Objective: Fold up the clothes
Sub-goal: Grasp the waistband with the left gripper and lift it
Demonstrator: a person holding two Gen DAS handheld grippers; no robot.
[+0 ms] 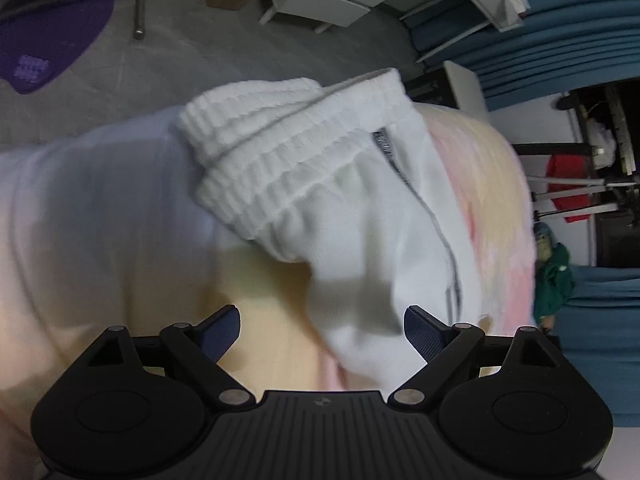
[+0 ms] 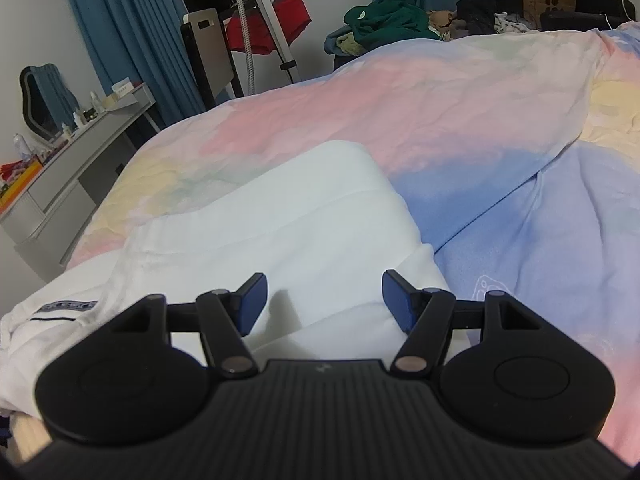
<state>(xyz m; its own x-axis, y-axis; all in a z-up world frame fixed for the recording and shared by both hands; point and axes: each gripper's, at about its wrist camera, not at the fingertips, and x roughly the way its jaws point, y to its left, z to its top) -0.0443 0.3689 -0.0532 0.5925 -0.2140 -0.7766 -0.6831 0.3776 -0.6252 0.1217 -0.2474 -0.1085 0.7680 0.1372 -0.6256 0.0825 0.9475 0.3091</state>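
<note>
while spread across the bed (image 2: 500, 92) with its pastel pink, blue and yellow cover, lies partly folded: white garment (image 2: 304, 216), thick and soft, flat layers in the right wrist view, gathered elastic waistband (image 1: 288, 148) bunched and raised in the left wrist view. beyond the bed edge, blue curtains (image 2: 120, 32), grey dresser (image 2: 84, 152) crowded with small bottles, heap of other clothes (image 2: 384, 20) at the far side. closer in, left gripper (image 1: 322, 330) with jaws apart, loose white fabric sagging between them but not clamped; slight motion blur there, so contact with the pads uncertain. right gripper (image 2: 323, 300) likewise jaws apart, held just over a fold ridge of the garment, gripping nothing. smallest, dark label strip (image 2: 66, 306) near the garment's left edge.

risks, as a judgement: closing on a single layer instead of the whole thickness, dragging the top ply and undoing the fold; springy waistband popping back open once released; soft cover pinched together with the cloth and pulled up; uneven pull from two sides skewing the edges.
</note>
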